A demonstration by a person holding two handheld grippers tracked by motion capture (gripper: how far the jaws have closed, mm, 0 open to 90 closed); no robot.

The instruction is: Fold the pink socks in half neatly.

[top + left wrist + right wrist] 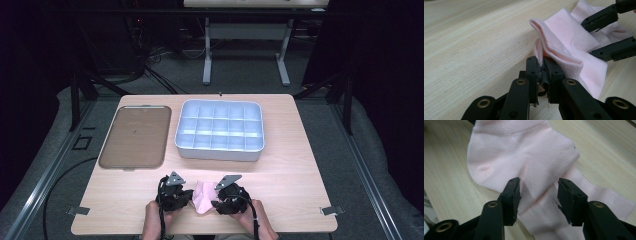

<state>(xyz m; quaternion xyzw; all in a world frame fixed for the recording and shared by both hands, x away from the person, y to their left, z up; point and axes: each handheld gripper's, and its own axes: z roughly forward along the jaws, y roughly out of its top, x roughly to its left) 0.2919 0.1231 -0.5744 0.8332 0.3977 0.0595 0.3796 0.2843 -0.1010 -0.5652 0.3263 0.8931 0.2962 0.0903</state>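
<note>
- Two grippers work one soft pink knitted sock [204,196], which lies at the near edge of the pale wooden bench [300,165], between the person's hands.
- On the left gripper [541,65] the jaws are pinched together on a folded edge of the sock, lifting it into a ridge.
- On the right gripper [537,193] the jaws stand apart, straddling the sock's middle without pressing it.
- My guess is that the folding is only begun: the sock looks doubled over itself but loose, and nothing has been put away.
- One white plastic tray of small compartments [220,131] sits mid-bench, with no sock in it, and a flat brown tray [134,136] lies to its left, bare.
- Beyond, grey carpet, black cables and the white legs of another table stand in a dark room.
</note>
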